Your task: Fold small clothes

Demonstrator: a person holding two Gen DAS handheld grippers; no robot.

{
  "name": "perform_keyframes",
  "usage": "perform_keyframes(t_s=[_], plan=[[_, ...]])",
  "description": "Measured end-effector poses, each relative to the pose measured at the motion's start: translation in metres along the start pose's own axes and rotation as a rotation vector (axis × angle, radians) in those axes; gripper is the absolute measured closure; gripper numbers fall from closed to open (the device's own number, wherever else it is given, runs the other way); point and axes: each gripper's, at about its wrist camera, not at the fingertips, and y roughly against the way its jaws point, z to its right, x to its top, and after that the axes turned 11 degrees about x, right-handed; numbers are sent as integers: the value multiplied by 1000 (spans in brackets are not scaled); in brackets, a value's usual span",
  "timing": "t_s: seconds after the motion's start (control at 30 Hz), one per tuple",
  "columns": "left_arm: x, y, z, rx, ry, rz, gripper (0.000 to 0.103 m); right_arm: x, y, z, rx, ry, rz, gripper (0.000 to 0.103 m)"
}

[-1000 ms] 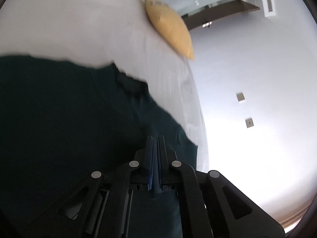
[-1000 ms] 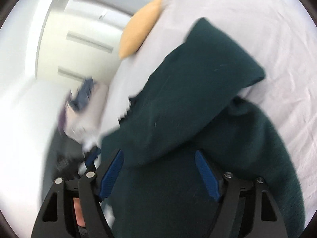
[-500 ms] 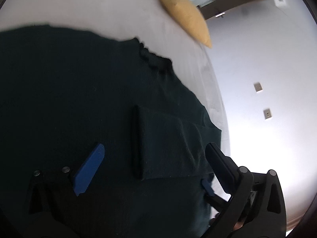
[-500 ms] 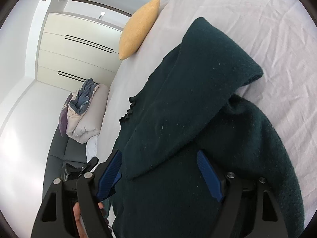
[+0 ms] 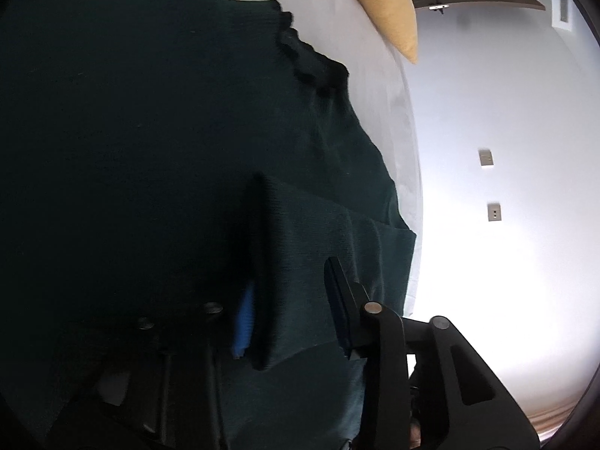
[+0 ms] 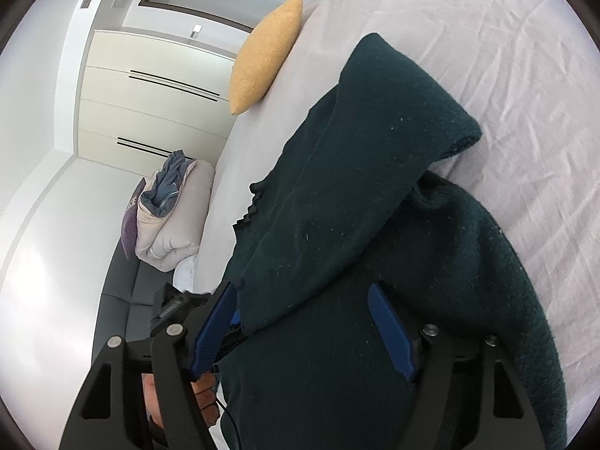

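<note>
Where the white bed [image 6: 468, 37] curves away toward the wall, lies one dark green sweater [image 6: 375, 225], spread close along that side edge and reaching nearly to it. Folded across the body: one sleeve [image 5: 318, 247], its cuff end lying just inside the bed's edge in the left wrist view. Straddling that sleeve, the left gripper [image 5: 288, 300], jaws closing, one blue pad at the sleeve's thick folded edge and the other finger resting over the cloth; firm pinch not clear from the frame. Over the sweater's lower part, the right gripper [image 6: 300, 333], jaws wide apart with a folded flap's corner between them, pads not pressing on it. Seen below its left finger, part of a hand [image 6: 204, 397].

Beyond the sweater, on the far side from the edge, a broad stretch of bare, wrinkled sheet, open for moving. Toward the far corner, at the bed's edge, one yellow pillow [image 6: 266, 56], well apart from the sweater's frilled collar [image 5: 311, 60]. Past the edge, lower down, one dark sofa [image 6: 123, 300] bearing one pile of bedding [image 6: 172, 217]. On the wall, two small plates [image 5: 486, 157].
</note>
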Motion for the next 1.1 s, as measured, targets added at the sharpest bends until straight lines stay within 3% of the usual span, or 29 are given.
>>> perform_keyframes(t_s=[0.13,0.33,0.53,0.7,0.8,0.97,1.1], plan=[[-1,7,-4,2,-8,30,95,-1,3,2,16,-15,7,27],[-10,46,17,40,-105,136,97,0,7,3,42,-42,19,27],[-9,101,-1,17,-80,249,97,6,13,8,73,-78,60,25],[-14,137,-39,-8,-18,319,97,10,9,15,166,-166,98,19],[-15,146,-64,-17,33,316,97,16,1,17,198,-212,107,19],[-16,142,-84,4,41,297,97,26,-2,15,189,-230,147,19],[-18,138,-91,-5,49,291,97,29,-9,19,214,-287,128,18]])
